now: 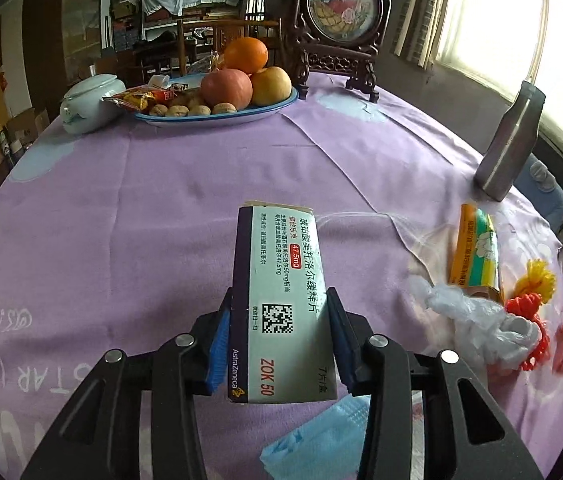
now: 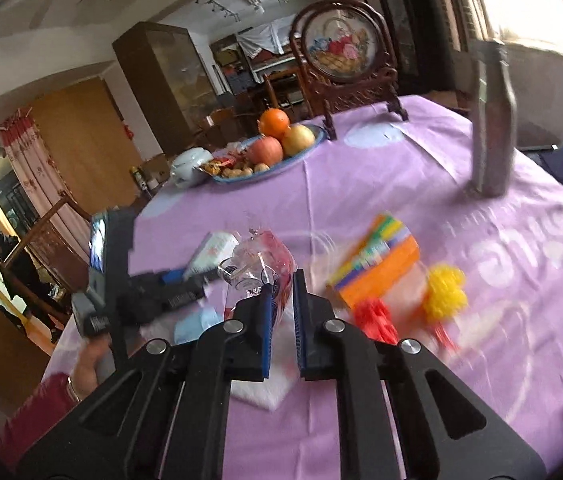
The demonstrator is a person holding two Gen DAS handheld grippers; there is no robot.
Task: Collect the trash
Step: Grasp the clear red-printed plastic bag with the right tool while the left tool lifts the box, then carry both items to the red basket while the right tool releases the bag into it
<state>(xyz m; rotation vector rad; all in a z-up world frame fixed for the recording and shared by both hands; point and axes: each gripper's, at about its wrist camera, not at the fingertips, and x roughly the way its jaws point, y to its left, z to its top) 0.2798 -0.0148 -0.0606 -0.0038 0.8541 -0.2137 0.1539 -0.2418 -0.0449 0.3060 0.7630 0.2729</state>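
Note:
My left gripper (image 1: 279, 300) is shut on a white and purple medicine box (image 1: 281, 280) and holds it above the purple tablecloth (image 1: 141, 208). My right gripper (image 2: 281, 280) is shut on a clear plastic bag with red print (image 2: 259, 268), held above the table. On the cloth lie an orange and green box (image 1: 475, 250), also in the right wrist view (image 2: 377, 264), a crumpled clear glove (image 1: 477, 320), red and yellow yarn (image 1: 529, 296), and a blue face mask (image 1: 313, 436). The left gripper with its box shows in the right wrist view (image 2: 185, 276).
A blue plate (image 1: 217, 118) with fruit, walnuts and snack wrappers stands at the back, beside a pale lidded pot (image 1: 89, 104). A carved wooden screen (image 1: 341, 20) stands behind. A grey bottle (image 1: 511, 144) stands at the right edge near the window. A white napkin (image 2: 269, 392) lies below my right gripper.

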